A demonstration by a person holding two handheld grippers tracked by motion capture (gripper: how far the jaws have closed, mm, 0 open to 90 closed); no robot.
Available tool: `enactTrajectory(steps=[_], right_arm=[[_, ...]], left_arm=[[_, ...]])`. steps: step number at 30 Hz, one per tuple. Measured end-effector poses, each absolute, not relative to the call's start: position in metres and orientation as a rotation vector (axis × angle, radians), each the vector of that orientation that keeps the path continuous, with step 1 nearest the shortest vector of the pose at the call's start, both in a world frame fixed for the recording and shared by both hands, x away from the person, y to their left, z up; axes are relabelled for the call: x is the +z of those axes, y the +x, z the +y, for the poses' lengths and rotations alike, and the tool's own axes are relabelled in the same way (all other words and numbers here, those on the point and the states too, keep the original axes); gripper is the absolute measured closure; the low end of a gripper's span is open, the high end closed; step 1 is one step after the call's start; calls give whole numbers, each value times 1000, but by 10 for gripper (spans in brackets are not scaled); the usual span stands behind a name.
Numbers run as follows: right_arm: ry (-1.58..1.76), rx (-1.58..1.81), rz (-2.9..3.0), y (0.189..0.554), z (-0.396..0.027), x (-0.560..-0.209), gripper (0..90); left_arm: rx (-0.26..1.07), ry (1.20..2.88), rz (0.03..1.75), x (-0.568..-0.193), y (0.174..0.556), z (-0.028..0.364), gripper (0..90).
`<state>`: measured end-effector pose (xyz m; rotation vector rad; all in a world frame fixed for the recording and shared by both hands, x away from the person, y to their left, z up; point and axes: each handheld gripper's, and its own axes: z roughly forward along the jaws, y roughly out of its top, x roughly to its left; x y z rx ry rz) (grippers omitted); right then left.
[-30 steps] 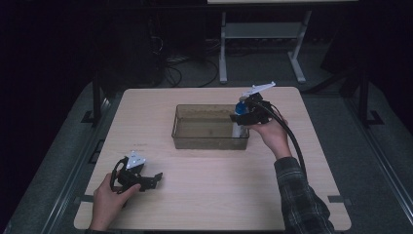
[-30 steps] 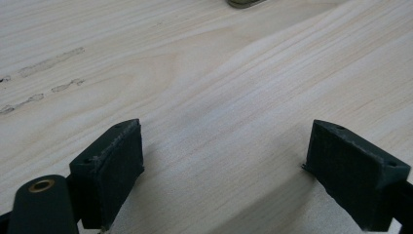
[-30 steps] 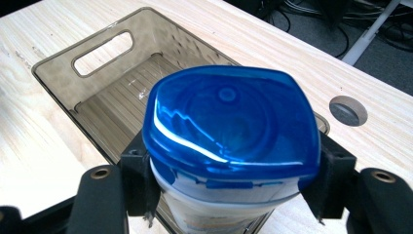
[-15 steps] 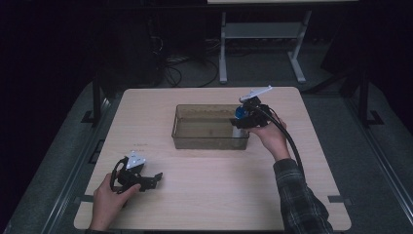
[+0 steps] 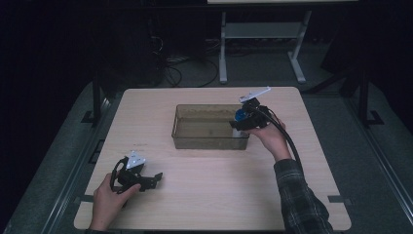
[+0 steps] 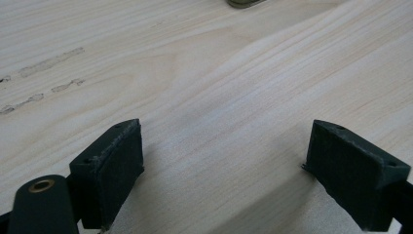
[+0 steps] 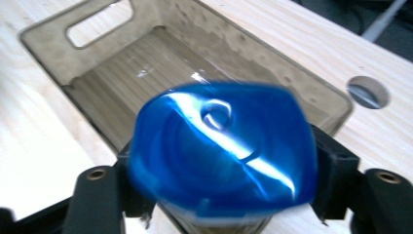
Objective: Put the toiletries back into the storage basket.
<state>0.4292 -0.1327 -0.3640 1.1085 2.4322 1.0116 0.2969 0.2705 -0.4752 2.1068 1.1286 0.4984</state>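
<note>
While the wooden table (image 5: 214,195) carried everything in the scene, its largest load was a clear brownish plastic bin (image 5: 207,141), standing near the middle of the tabletop with its long side across the high view. In the right gripper view the bin (image 7: 112,92) had a cut-out handle slot in its far end wall and a ribbed floor, and nothing lay on the part of that floor in sight. A round hole (image 7: 368,91) was cut into the tabletop just beyond the bin's side wall.

At the bin's right end, the right gripper (image 5: 242,123) was held over the rim by the person's right hand (image 5: 268,139), a plaid sleeve (image 5: 299,195) behind it. Between its black jaws sat a blue-capped bottle (image 7: 219,151), blurred, the cap filling the gap from pad to pad above the bin's near end; the jaws had just been opening a little, and the bottle was between them with the pads against its sides.

Well apart, near the table's front left corner, the left gripper (image 5: 155,179) rested in the left hand (image 5: 109,197). Its jaws (image 6: 229,170) stood wide apart over bare wood, holding nothing.
</note>
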Motion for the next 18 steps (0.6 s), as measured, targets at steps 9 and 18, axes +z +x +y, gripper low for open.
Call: enactTrajectory(steps=[9, 18], right_arm=[[1125, 1034, 2437, 428, -136, -361, 173], [1127, 1027, 2422, 418, -143, -354, 155]], left_arm=[[498, 2106, 1128, -475, 297, 270, 121], [500, 2107, 1127, -475, 297, 270, 122]])
